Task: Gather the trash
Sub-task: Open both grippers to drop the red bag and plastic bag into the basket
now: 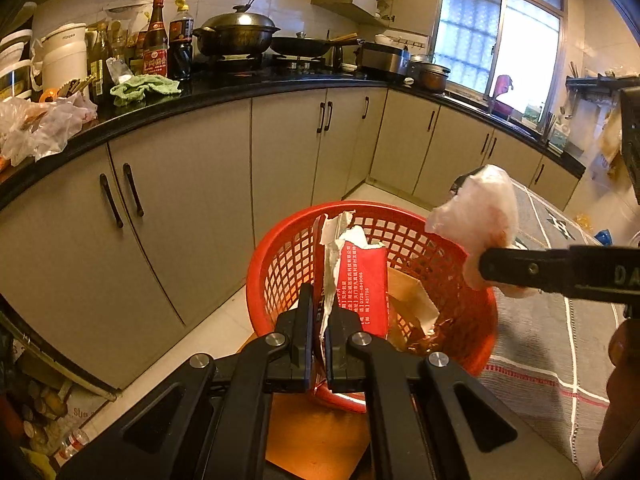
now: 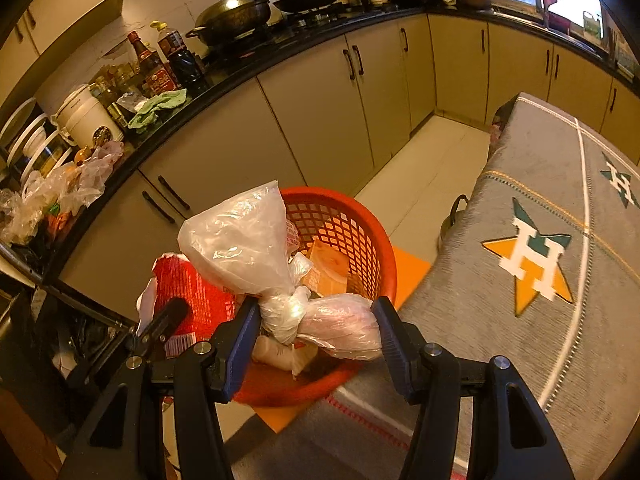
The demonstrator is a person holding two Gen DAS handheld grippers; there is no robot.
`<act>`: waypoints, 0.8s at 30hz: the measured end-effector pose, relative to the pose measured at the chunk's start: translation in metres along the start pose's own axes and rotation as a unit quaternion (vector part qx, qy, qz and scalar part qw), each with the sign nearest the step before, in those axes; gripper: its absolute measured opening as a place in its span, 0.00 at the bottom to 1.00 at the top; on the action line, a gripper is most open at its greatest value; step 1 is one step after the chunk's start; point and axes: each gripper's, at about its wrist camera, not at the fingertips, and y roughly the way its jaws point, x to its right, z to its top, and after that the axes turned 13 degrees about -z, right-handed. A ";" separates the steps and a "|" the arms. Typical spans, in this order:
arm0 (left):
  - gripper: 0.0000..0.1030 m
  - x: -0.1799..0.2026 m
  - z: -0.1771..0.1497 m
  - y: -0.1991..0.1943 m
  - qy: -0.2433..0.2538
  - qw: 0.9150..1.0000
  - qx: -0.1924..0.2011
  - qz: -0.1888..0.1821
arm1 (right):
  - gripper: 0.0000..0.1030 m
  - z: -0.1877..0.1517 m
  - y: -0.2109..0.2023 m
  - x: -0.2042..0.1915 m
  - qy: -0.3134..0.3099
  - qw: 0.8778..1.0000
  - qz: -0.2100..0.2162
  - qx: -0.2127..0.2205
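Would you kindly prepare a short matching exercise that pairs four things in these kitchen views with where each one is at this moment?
Things:
1. red carton
2. knotted plastic bag
3. green cloth
4. lidded wok

Places:
A. on the stove
B. between the right gripper fingers, above the red basket
C. lying on the black countertop
D. clamped in the left gripper

Pairs: 1-D, 2-B, 3-C, 4-A

A home kitchen. A curved black countertop (image 1: 224, 90) runs above beige cabinet doors with dark handles (image 1: 288, 152); on it stand a lidded metal wok (image 1: 236, 32), dark sauce bottles (image 1: 156, 40) and a crumpled green cloth (image 1: 144, 88).
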 end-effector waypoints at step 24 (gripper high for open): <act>0.04 -0.002 0.002 0.019 0.004 1.000 -0.011 0.004 | 0.62 0.011 0.042 -0.002 0.018 0.999 0.018 -0.028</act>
